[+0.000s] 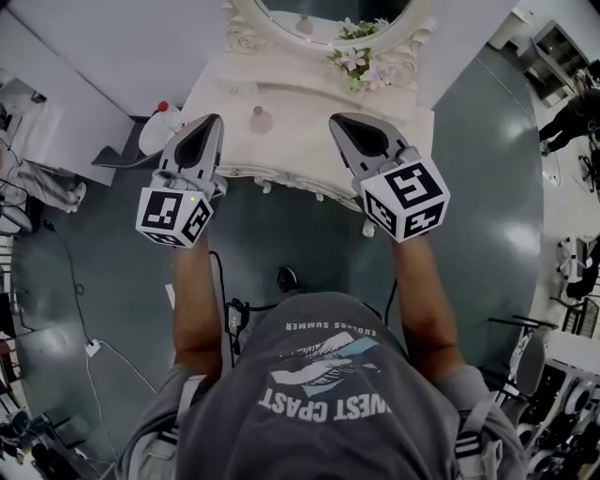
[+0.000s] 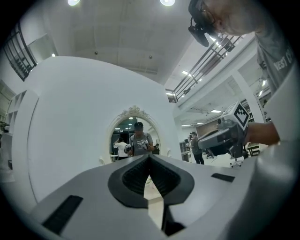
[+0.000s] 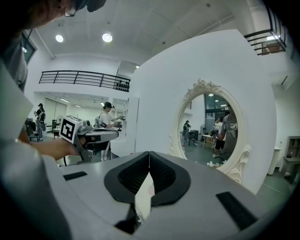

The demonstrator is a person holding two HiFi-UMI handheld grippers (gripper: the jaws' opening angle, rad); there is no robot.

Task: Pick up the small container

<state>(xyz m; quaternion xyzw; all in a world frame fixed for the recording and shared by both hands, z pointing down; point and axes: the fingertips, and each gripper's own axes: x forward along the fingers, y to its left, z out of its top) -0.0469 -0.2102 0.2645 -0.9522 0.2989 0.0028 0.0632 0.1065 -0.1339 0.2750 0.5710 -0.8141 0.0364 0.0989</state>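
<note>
We stand at a white carved dressing table (image 1: 309, 103), looking steeply down past our grey T-shirt (image 1: 323, 394), with both arms stretched out towards it. The small container (image 1: 260, 119), a pale pinkish bottle-like piece, stands upright on the table top at 12 o'clock from us, near the front edge. It sits between the two gripper tips, closer to the left one and apart from both.

The left gripper (image 1: 215, 120) reaches out at 11 o'clock. Its tip is over the table's front left part, near the container at the container's 9 o'clock. In the left gripper view its jaws are pressed together, the dark pads meeting at the tip, with nothing between them. The right gripper (image 1: 336, 119) reaches out at 1 o'clock, on the container's 3 o'clock side and a little farther from it. In the right gripper view its jaws are likewise closed tip to tip and hold nothing.

Beyond the container, at 12 o'clock, an oval mirror (image 1: 328, 11) in an ornate white frame rises from the back of the table, and both gripper views show it ahead. A bunch of pink and white flowers (image 1: 361, 64) lies at 1 o'clock by the mirror's foot. Off the table's left end, at 10 o'clock, stands a white bottle with a red cap (image 1: 157, 127). The floor (image 1: 487, 206) is grey-green.
</note>
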